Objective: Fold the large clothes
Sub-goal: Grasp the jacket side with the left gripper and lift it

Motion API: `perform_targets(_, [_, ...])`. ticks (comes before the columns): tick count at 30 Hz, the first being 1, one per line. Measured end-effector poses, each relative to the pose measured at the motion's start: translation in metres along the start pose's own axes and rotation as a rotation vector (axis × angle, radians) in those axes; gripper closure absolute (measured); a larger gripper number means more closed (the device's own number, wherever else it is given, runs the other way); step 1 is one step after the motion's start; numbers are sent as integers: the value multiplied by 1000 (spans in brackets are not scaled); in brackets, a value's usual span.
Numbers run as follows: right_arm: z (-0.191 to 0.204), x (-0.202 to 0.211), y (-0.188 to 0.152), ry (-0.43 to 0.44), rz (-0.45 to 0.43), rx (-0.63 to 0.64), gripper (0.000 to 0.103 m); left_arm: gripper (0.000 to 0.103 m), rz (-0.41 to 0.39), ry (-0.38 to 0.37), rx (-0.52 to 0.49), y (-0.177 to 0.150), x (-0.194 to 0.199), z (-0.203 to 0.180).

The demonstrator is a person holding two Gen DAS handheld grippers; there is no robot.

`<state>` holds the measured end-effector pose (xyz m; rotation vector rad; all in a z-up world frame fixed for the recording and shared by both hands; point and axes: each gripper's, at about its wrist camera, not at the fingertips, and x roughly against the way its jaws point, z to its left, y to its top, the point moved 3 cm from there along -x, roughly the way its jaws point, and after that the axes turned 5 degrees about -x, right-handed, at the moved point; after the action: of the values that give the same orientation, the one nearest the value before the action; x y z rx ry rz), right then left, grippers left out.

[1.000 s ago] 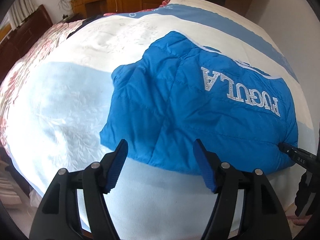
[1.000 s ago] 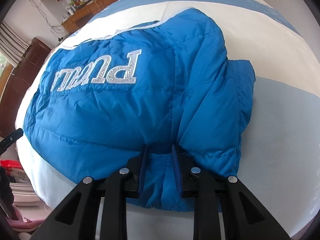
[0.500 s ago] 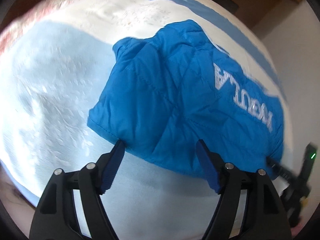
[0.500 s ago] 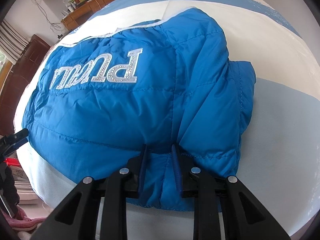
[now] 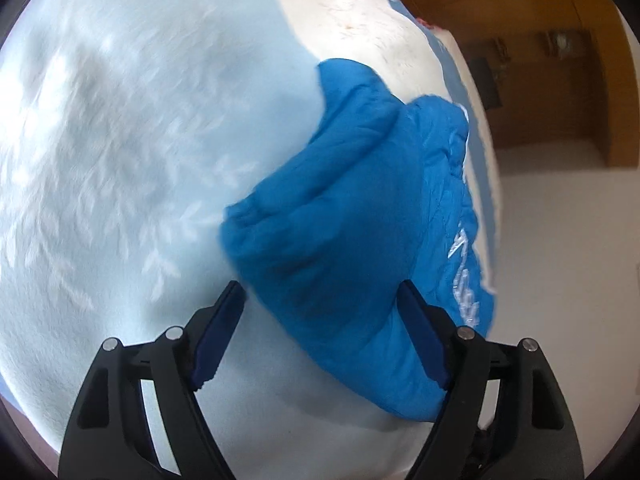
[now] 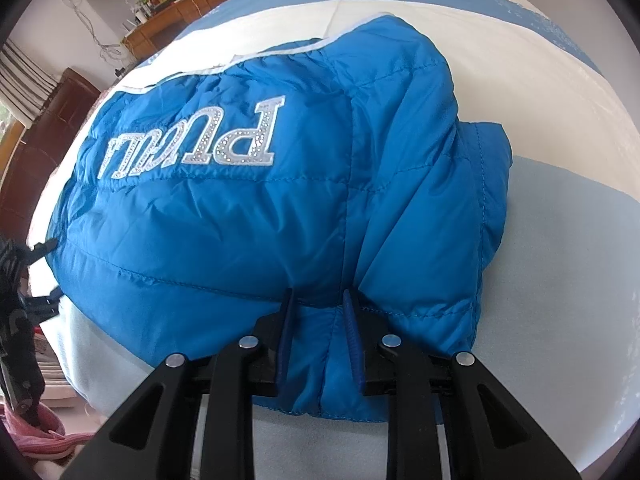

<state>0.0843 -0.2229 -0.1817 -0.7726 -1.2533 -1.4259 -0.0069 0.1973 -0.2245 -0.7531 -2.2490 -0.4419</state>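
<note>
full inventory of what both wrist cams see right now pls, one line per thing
puffer jacket: 1, bright blue with silver lettering, lying on the bed, near hem pinched by the right gripper
bedspread: 1, pale blue, cream and mid-blue bands, under the jacket
wooden cabinets: a run, brown, against the far wall, small clutter on top
dark wooden furniture: 1 piece, dark brown, beside the bed at left of the right view
pink cloth: 1, pink, low beside the bed
left gripper: 1, black with blue pads, jaws wide open around the jacket's edge
right gripper: 1, black with blue pads, shut on the jacket's hem
</note>
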Motion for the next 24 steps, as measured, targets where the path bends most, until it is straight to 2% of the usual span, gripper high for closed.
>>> perform_targets(5, [1, -1, 1, -15, 2, 12, 79, 26, -55, -2, -33, 5, 2, -1])
perform_targets(8, [3, -1, 1, -13, 7, 13, 79, 28, -93, 24, -64, 14, -6, -7])
perform_targets(10, [3, -1, 1, -6, 9, 8, 79, 36, -112, 36, -60, 17, -11, -10])
perform_targets(12, [2, 0, 1, 3, 10, -3, 80, 54, -132, 35, -63, 15, -5, -16])
perform_targets(14, [1, -1, 1, 10, 11, -12, 80, 64, -167, 28, -108, 11, 5, -29])
perform_targets(17, [1, -1, 1, 9, 14, -11, 80, 71, -188, 28, -139, 4, 15, -38])
perform_targets(20, [-1, -1, 2, 16, 13, -14, 80, 72, -163, 56, -128, 2, 9, -24])
perform_targets(22, [-3, -2, 3, 21, 15, -14, 80, 72, -139, 39, -90, 2, 2, -11])
perform_targets(24, [-3, -2, 3, 19, 14, -10, 80, 64, -116, 50, -96, 4, -5, 3])
